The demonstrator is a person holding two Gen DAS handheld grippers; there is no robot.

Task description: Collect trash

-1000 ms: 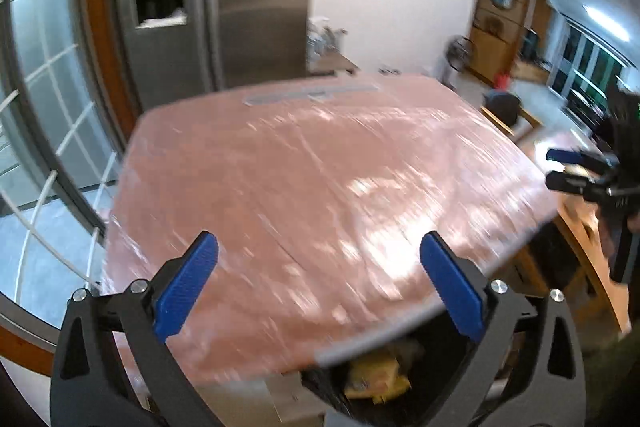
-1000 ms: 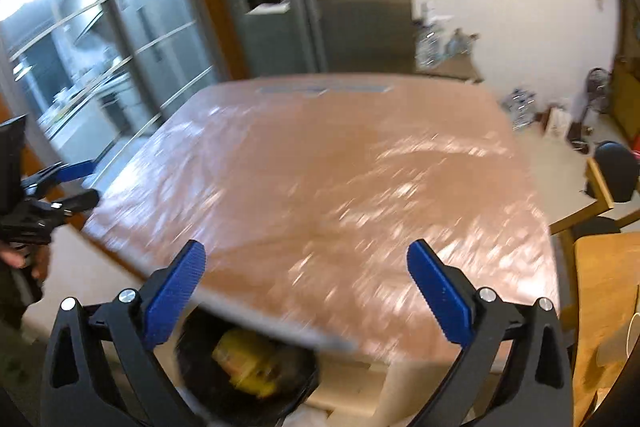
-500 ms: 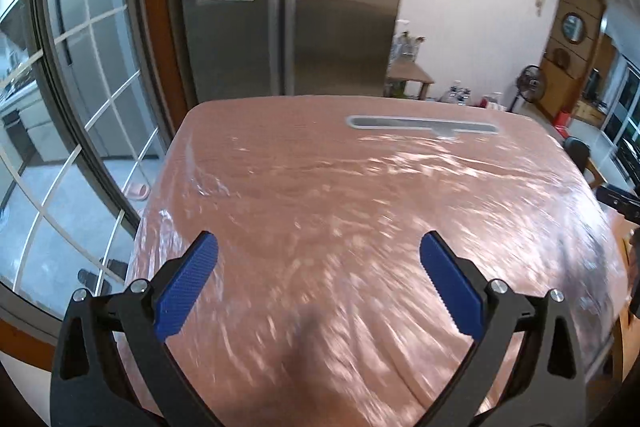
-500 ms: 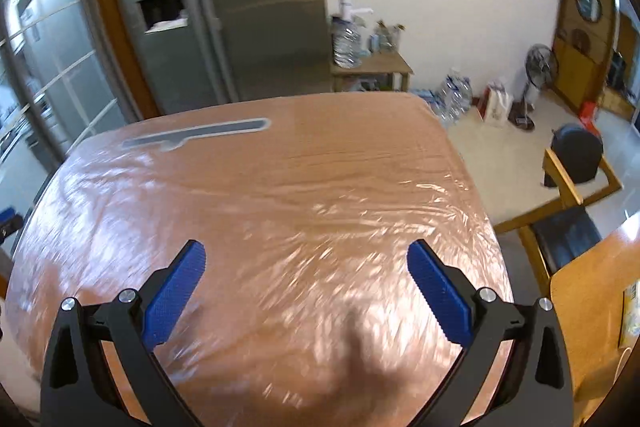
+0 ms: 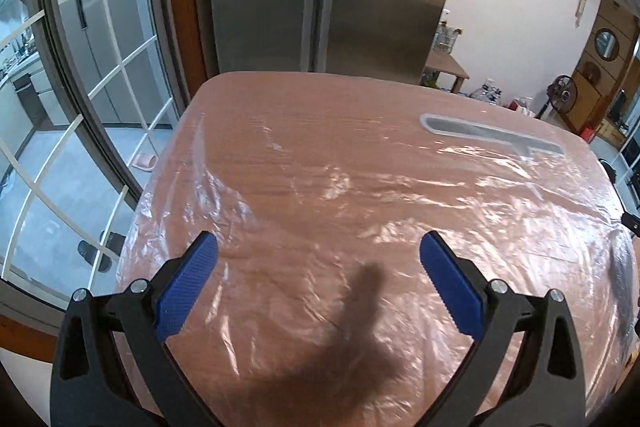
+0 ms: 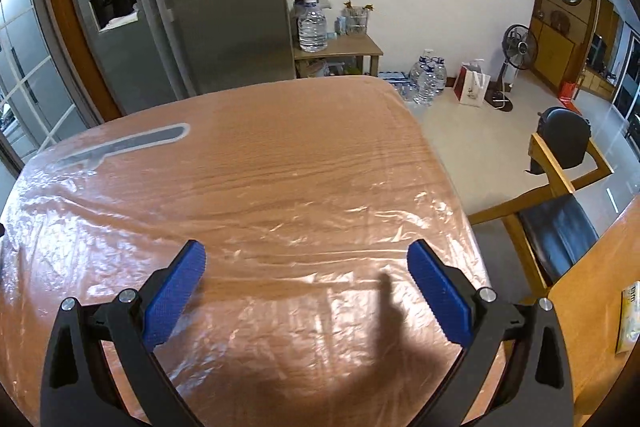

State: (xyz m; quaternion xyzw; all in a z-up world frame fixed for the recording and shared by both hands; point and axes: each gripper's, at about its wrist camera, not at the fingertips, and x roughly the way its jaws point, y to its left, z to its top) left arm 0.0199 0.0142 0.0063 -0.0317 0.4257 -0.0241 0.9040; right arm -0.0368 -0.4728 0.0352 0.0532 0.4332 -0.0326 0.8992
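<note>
Left tool [image 5: 318, 267]: jaws spread wide, nothing between the blue pads; it hangs above the near half of the counter.
Right tool [image 6: 306, 273]: likewise released and empty, above the near right part of the same counter.
Counter [image 5: 360, 155]: wood-grain top under a wrinkled clear plastic sheet [image 6: 280, 219]; a grey inset strip [image 5: 492, 137] lies toward the far side.
Trash: none visible on the counter in either wrist view; no bin or bag is in view either. Where the trash is cannot be told from these pictures.
Surroundings: steel refrigerator [image 6: 192, 7] beyond the far edge; a side table with a water bottle [image 6: 312, 23] to its right; a wooden chair [image 6: 560, 195] off the counter's right side.
Step in hand (judgement): both tools idle with nothing carried; this looks like either a search pass or the close of the job.
Next move (judgement): sweep the views over the floor and neighbouring surfaces for any remaining litter; if some is found, lower an open tool over it and close.
</note>
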